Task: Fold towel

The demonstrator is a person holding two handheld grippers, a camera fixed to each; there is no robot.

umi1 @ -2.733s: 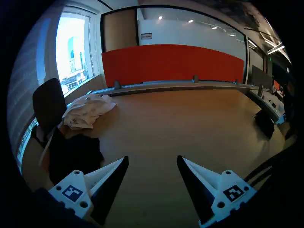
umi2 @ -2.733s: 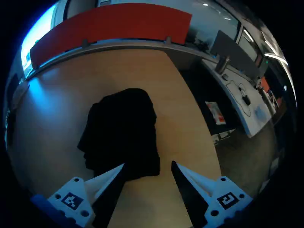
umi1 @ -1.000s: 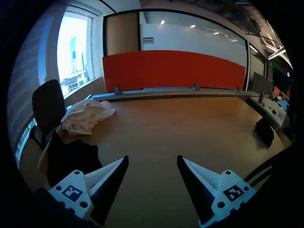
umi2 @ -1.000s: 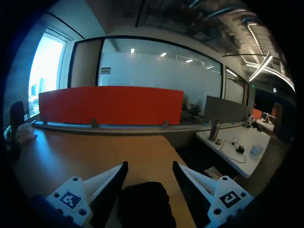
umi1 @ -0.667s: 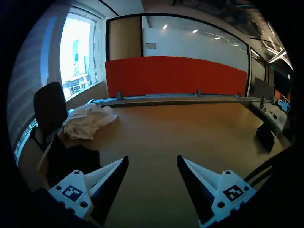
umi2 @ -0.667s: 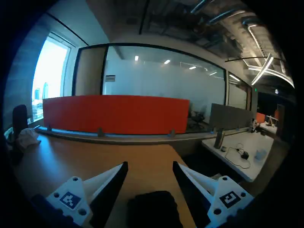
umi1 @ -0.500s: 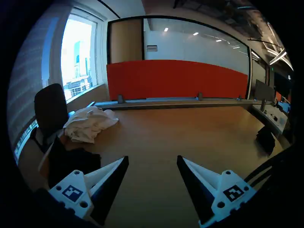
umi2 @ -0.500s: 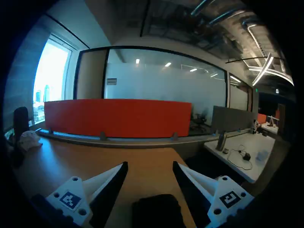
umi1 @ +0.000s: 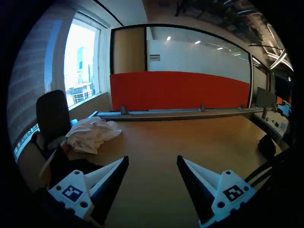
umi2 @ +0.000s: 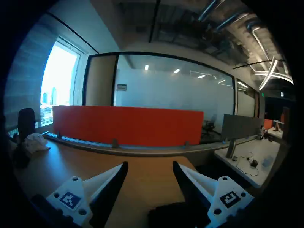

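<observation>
Left gripper: fingers wide, empty, level over bare counter. Right gripper: fingers wide, empty, tilted up toward room. Dark towel lies on counter low between right fingers. It looks folded, the likely reason both carry nothing. White crumpled pile sits far left on counter, well apart; possibly next.

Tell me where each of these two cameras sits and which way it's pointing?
Left gripper view: rides on the left claw, low over the wooden table, facing the red divider; its two open fingers show.
Right gripper view: rides on the right claw, facing the same divider, tilted up toward the ceiling; its open fingers show, a dark towel below.
Shared: table, divider, white cloth pile.
</observation>
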